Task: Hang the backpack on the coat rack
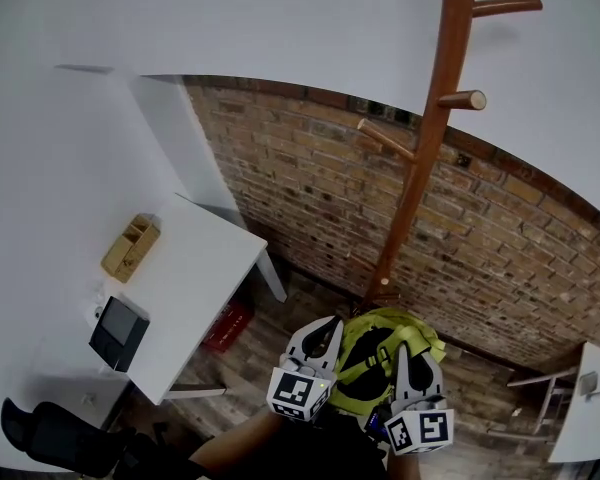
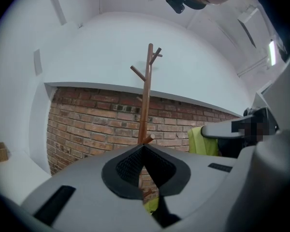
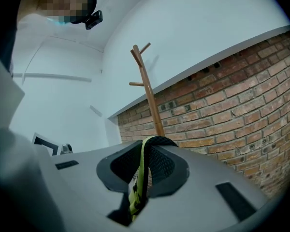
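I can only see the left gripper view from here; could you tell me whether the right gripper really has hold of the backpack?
Observer: Yes. In the right gripper view, the right gripper has its jaws closed on a yellow-green strap of the backpack.
Operator: Thank you. Where is the bag's body?
Observer: In the head view, the backpack hangs between the left gripper and the right one. It is short of the coat rack and on no peg.
Operator: Is anything on the table to our left?
Observer: A dark boxy device sits on the white table, near its front edge.
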### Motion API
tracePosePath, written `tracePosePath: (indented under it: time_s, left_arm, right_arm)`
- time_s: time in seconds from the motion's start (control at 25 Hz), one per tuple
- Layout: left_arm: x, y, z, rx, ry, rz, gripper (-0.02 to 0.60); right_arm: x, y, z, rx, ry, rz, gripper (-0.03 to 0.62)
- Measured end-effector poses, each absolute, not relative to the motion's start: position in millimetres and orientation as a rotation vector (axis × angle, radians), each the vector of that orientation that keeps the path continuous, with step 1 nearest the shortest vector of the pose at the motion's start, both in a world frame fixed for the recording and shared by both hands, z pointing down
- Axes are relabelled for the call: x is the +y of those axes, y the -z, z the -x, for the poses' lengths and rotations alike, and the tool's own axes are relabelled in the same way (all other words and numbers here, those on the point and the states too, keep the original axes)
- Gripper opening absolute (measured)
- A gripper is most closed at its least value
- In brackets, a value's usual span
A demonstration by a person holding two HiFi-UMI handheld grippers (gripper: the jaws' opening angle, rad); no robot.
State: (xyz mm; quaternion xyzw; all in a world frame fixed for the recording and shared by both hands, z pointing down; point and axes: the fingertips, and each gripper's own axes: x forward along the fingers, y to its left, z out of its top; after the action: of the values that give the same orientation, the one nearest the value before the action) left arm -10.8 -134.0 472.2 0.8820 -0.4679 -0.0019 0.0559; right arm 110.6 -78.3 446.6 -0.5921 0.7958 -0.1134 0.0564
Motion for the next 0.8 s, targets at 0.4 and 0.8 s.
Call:
tracePosePath:
  time_s: [0.4,0.8]
  left_arm:
    - [-164,-458,8,-1.323,0.035,-2.753,0.006]
    - [-197,-457,11,-1.244,0.057,-2.791,0.006]
  right_arm:
    - [-105,-446,-124,2.351,0.318,1.917,0.040]
    - [-133,-430,-125,2.268,0.280,1.984,0.040]
